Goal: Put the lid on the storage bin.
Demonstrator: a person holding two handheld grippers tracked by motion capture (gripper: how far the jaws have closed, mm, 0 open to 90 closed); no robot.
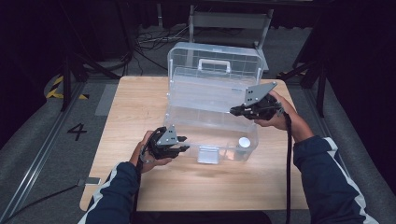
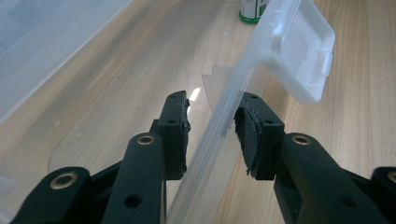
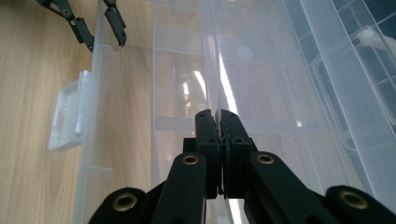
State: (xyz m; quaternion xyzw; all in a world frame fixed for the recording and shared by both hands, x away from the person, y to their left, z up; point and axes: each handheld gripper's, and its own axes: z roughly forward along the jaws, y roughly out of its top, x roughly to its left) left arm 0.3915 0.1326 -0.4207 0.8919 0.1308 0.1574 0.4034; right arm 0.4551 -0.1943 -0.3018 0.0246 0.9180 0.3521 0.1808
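Centrally on the wooden table stands a clear plastic storage box with its hinged lid raised upright at the far side, a white carry handle showing on it. The left gripper sits at the box's near left corner; in the left gripper view its jaws straddle the thin front wall — the right pad touches the rim, the left pad stands a little off it, so whether the wall is truly clamped cannot be told. Just beyond along that wall hangs the white latch. The right gripper reaches in from the right over the box's far side, its jaws clenched on a thin clear upright panel inside the box, the pads pressed nearly together — seen plainly in the right gripper view. A small white-capped bottle stands inside the box near its front right corner.
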